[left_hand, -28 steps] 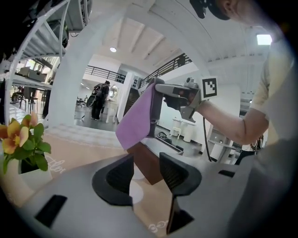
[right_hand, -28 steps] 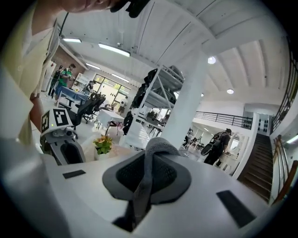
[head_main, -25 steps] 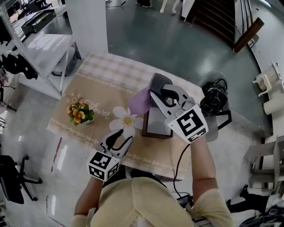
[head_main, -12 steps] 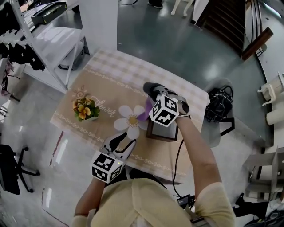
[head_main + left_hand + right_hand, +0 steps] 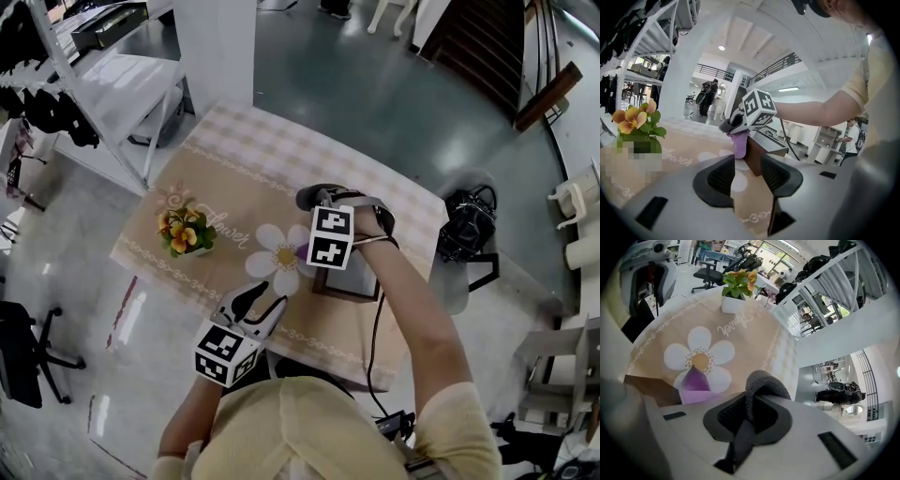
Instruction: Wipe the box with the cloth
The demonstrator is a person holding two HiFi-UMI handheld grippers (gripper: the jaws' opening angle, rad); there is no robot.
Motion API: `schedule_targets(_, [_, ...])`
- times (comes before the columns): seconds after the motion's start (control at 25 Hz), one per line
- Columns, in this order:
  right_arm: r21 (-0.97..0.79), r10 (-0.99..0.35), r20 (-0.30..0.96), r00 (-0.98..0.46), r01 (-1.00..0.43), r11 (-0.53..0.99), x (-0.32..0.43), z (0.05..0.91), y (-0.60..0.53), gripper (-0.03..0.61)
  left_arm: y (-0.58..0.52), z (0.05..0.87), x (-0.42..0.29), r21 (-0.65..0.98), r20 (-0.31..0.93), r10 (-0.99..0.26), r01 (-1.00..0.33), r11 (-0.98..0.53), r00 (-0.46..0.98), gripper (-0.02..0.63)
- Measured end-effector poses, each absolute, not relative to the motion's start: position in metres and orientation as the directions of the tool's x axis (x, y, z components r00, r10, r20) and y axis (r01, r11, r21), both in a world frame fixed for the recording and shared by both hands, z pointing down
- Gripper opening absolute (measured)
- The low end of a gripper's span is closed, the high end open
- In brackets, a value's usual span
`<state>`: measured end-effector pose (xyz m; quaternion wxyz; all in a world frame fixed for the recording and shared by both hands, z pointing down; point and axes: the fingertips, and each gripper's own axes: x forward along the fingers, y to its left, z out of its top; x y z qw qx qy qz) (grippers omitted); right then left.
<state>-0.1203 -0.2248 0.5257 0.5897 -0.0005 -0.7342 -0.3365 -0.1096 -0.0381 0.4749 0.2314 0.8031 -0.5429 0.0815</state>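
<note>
Patterned table (image 5: pixel 234 159) with box (image 5: pixel 352 279), flower pot (image 5: pixel 183 234)

A flower pot (image 5: pixel 184 234) stands on the daisy-printed tablecloth (image 5: pixel 246 173) beside a white shelf (image 5: pixel 111 94).

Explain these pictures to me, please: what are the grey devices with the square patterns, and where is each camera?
A person holds two hand-held grippers; the patterned cubes are part of them. One camera looks down from the head; two look along the jaws. On the flowered tablecloth stand a brown box and potted flowers. The right hand-held gripper is shut on a grey and purple cloth at the box. The left hand-held gripper is open and empty.
</note>
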Motion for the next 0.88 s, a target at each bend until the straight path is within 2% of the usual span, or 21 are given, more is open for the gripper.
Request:
schedule_targets(0.2, [0.471, -0.392, 0.88, -0.269, 0.376, 0.798, -0.117, 0.526, -0.214, 0.038, -0.035, 0.477, -0.113, 0.292, 0.386, -0.831, -0.907, -0.302, 0.401, 0.176])
schedule_targets(0.4, [0.411, -0.344, 0.911, -0.226, 0.454, 0.79, -0.112, 0.528, -0.184, 0.038, -0.034, 0.479, -0.116, 0.295, 0.387, -0.829, -0.906, -0.303, 0.403, 0.176])
schedule_targets(0.88, [0.347, -0.259, 0.933, -0.248, 0.442, 0.827, -0.098, 0.521, -0.119, 0.038, -0.03, 0.477, -0.122, 0.277, 0.38, -0.831, -0.907, -0.317, 0.407, 0.176])
